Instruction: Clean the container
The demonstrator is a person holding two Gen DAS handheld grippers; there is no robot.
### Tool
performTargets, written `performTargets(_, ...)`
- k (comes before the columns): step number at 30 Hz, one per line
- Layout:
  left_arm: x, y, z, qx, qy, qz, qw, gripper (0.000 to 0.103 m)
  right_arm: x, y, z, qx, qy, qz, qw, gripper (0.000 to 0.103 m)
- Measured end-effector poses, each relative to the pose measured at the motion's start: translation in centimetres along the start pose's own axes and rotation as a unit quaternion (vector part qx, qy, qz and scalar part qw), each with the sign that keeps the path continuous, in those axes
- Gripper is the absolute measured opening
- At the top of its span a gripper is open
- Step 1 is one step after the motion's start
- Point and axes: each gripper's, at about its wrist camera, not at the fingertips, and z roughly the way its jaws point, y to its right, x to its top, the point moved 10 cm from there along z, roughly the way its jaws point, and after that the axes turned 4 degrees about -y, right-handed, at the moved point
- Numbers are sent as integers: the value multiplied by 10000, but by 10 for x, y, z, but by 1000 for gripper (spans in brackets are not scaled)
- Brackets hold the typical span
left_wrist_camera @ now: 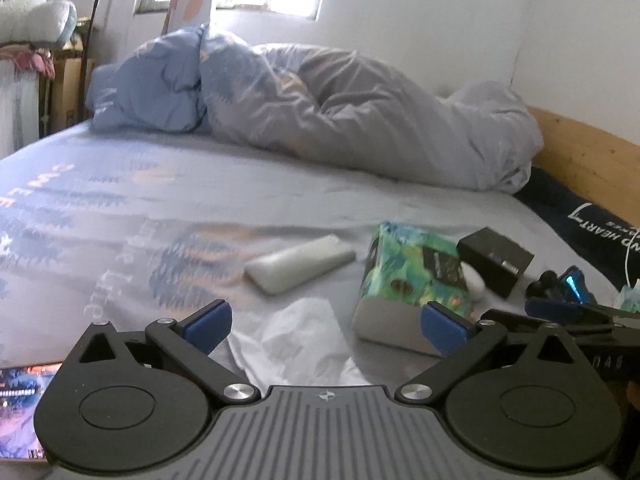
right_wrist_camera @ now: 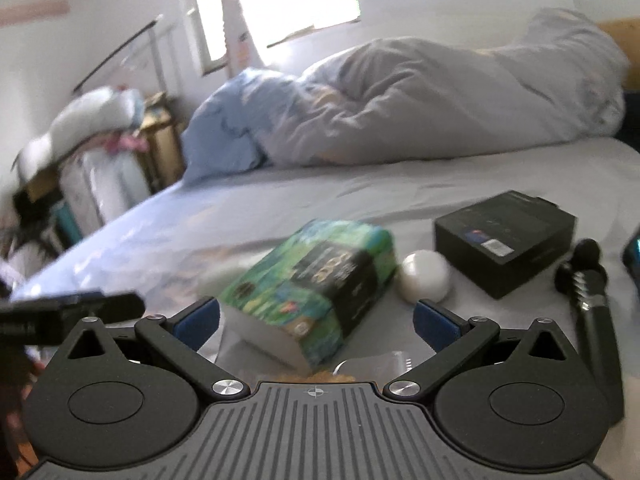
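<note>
A crumpled white tissue (left_wrist_camera: 296, 332) lies on the bed sheet just ahead of my open, empty left gripper (left_wrist_camera: 326, 326). A clear plastic container (right_wrist_camera: 376, 366) with something orange-brown at its edge shows partly below my open, empty right gripper (right_wrist_camera: 316, 322); most of it is hidden behind the gripper body. A green patterned tissue pack (left_wrist_camera: 416, 280) lies right of the tissue; in the right wrist view the tissue pack (right_wrist_camera: 316, 292) sits between the right fingers' line of sight, apart from them.
On the bed are a grey remote (left_wrist_camera: 300, 266), a white ball (right_wrist_camera: 426, 276), a black box (right_wrist_camera: 504, 240), a black handheld tool (right_wrist_camera: 592, 304) and a rolled duvet (left_wrist_camera: 360, 120). A lit phone screen (left_wrist_camera: 24, 400) lies at lower left. The right gripper (left_wrist_camera: 568, 316) shows at the right edge.
</note>
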Motion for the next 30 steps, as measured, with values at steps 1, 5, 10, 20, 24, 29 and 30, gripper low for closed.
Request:
performTargets(1,1,2,0,-13,32,31,10000,103,0,0,0,-12,16,36,10000,103)
performTargets(5,6,8,-3,-81,210,146,9996,103,2,1,-2,-61,78,180,9998,103)
performTargets(10,7,9,0,-109,256,-55,9996,103,3,2,-3,-121,157,361,9992,103)
performTargets(20,-3,29,10,-165,43,150,9997,103,6,4,-7,-242,313,721,9966,103)
performTargets(24,-6,32,12,-42,69,299,9995,103,8,5,-9,-290,376,864,9951,103)
performTargets(29,-7,35,13,27,77,400,9992,103,9,7,-11,-350,454,1044,9929,103)
performTargets(30,-7,35,13,41,82,391,9992,103,9,7,-11,-362,469,1080,9924,103)
